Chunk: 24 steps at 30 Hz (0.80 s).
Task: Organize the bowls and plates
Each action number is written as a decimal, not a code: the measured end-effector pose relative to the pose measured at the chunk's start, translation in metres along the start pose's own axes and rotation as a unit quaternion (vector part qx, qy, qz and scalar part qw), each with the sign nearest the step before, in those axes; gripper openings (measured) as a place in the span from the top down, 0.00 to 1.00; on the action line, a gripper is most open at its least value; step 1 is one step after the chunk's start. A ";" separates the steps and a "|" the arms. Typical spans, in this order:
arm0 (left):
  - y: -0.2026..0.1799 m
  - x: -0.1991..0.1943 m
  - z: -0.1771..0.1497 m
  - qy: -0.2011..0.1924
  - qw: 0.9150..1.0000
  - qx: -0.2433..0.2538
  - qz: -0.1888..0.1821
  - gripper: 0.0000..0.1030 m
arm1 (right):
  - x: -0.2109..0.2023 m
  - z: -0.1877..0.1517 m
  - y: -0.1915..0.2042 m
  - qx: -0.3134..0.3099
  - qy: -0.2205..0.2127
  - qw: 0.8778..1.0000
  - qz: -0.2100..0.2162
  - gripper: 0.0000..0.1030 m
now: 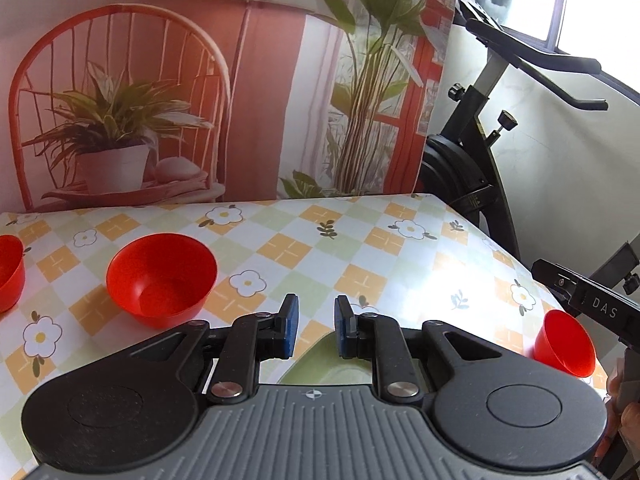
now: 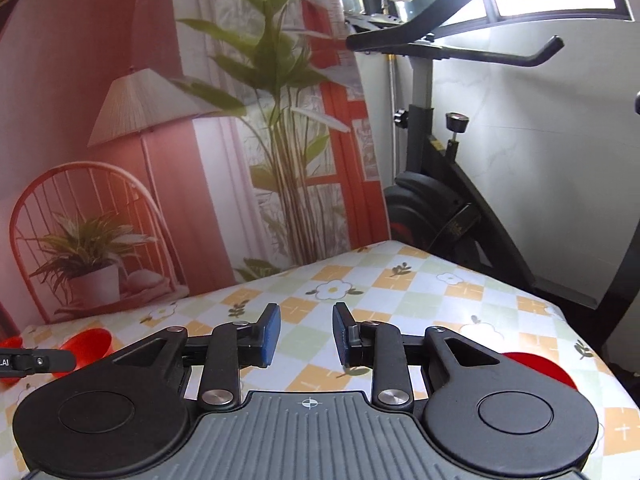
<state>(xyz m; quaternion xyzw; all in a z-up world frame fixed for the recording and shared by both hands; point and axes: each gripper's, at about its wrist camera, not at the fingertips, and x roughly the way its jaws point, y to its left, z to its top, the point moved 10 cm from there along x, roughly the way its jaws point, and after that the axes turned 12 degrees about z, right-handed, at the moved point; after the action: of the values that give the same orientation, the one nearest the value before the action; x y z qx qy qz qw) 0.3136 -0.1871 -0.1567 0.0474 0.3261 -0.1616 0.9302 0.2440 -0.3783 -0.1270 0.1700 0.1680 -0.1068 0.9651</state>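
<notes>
My left gripper is open above the table with nothing between its blue pads. Just below it a pale green plate shows, mostly hidden by the gripper body. A red bowl stands to the left, a second red bowl is cut off at the left edge, and a third red bowl sits tilted at the right. My right gripper is open and empty. A red dish peeks out behind its right arm, and a red bowl lies far left.
The table wears a checked flower-print cloth. A printed backdrop stands along its far edge. An exercise bike stands off the table's right side. The other gripper's black finger reaches in at the right.
</notes>
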 end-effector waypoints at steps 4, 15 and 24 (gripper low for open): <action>-0.027 0.005 0.003 0.006 0.999 0.023 -0.025 0.80 | -0.008 -0.003 -0.024 0.020 -0.007 0.999 -0.024 0.74; -0.125 0.017 -0.012 0.004 0.988 0.128 -0.087 0.80 | -0.033 -0.029 -0.085 0.069 -0.019 0.992 -0.107 0.74; -0.181 0.035 -0.025 0.036 0.979 0.140 -0.141 0.80 | -0.060 -0.058 -0.160 0.156 -0.027 0.966 -0.205 0.73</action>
<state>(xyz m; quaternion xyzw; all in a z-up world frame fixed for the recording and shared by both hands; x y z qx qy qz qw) 0.2645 -0.3629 -0.1949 0.1367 0.3369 -0.3333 0.8699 0.1302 -0.4952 -0.2040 0.2777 0.1539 -0.3324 0.8881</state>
